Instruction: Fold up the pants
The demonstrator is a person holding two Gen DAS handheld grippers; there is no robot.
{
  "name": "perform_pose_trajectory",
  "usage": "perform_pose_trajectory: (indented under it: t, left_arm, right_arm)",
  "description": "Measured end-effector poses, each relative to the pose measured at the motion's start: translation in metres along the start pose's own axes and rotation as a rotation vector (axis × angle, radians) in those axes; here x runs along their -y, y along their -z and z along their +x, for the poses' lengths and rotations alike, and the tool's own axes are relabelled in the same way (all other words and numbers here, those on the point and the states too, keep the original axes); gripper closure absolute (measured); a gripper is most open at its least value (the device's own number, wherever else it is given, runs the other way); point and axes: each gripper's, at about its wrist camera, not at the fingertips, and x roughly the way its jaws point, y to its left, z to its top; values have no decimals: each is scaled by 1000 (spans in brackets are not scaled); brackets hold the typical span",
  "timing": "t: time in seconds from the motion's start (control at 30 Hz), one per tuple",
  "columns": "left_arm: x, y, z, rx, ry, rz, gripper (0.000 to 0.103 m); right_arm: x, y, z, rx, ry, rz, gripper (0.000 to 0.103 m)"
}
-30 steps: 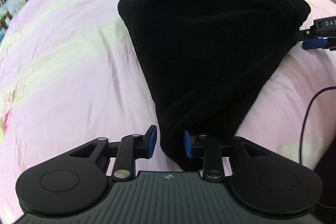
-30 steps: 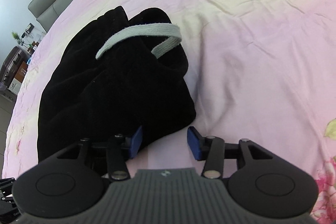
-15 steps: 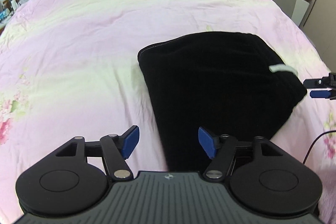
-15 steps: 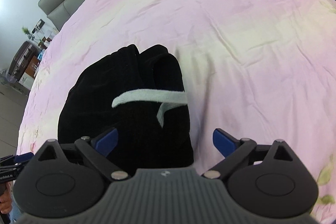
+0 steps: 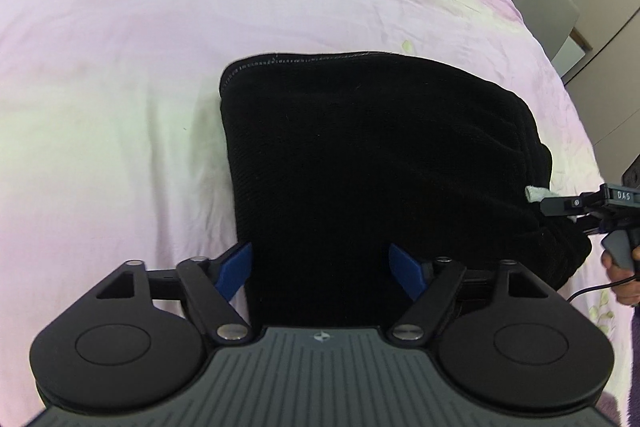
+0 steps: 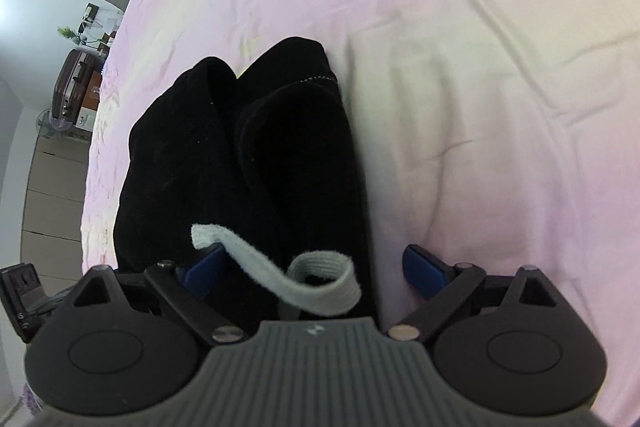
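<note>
While pants [image 5: 380,163] lie folded (drawstring [image 6: 280,275] loose) | bedsheet [image 5: 120,67] around | both claws just spread wide, holding nothing

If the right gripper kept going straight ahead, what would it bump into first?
Most likely the grey drawstring, which loops between the open right gripper pads, lying on the folded black pants. Depth is hard to judge, so it might meet the pants first.
</note>
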Motion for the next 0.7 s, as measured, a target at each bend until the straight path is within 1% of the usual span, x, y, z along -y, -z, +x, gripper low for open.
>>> perform_pose_trajectory:
  t: [0.1, 0.17, 0.23, 0.27, 0.33, 0.37, 0.43, 0.47, 0.53, 0.57, 0.7]
  left_arm:
    - [-14, -3, 16, -7, 57, -48, 7]
    - [-22, -3, 22, -11, 94, -70, 7]
    - [-27, 0, 22, -9, 126, -86, 9]
    - [-29, 1, 21, -5, 135, -89, 11]
    - [-28, 5, 17, 9, 146, -85, 23]
    - [-26, 6, 14, 17, 146, -81, 26]
    - [-24, 8, 12, 28, 144, -74, 39]
    - [-23, 9, 10, 33, 143, -79, 42]
    - [-25, 8, 6, 41, 148, -98, 52]
    - [-25, 9, 2, 47, 153, -106, 54]
    - [-23, 6, -19, 69, 158, -86, 62]
  right_arm:
    - [9, -5, 11, -17, -46, 20, 13]
    - [11, -7, 14, -21, -78, 18, 19]
    - [13, -6, 14, -18, -119, 24, 32]
    - [12, -6, 15, -11, -126, 20, 33]
    - [9, -3, 11, 2, -128, 2, 41]
    - [7, -1, 8, 8, -126, -4, 43]
    - [-3, 2, 3, 27, -115, -35, 47]
    - [-8, 4, 0, 37, -107, -45, 48]
    - [-20, 7, -8, 61, -92, -66, 52]
    - [-26, 9, -12, 72, -82, -74, 53]
    - [-54, 15, -27, 105, -17, -114, 55]
